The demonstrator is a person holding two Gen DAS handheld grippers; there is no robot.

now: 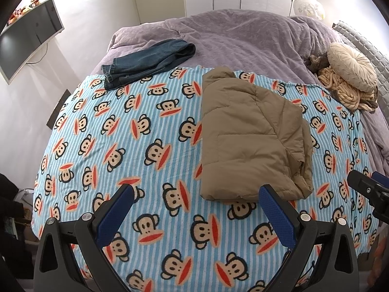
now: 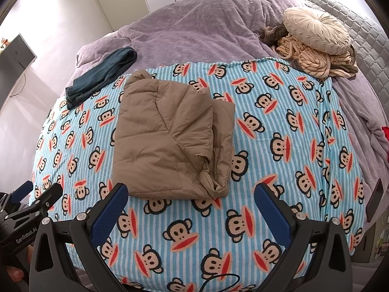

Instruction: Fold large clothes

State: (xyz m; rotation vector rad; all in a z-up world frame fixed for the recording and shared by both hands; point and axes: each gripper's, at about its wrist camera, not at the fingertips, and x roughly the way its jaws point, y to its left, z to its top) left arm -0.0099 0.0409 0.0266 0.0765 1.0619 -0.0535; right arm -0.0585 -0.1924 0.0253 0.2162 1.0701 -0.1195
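Left wrist view: the left gripper [image 1: 197,194] hovers with its fingers spread wide and empty above the monkey-print blanket [image 1: 126,150] on the bed, just short of the folded tan puffer jacket [image 1: 250,136]. The right gripper [image 2: 192,194] is likewise spread and empty, just before the jacket's near edge. Folded jeans [image 1: 148,60] lie at the blanket's far edge.

"GenRobot.AI" in pale letters on the black body of the left claw [image 2: 36,194].
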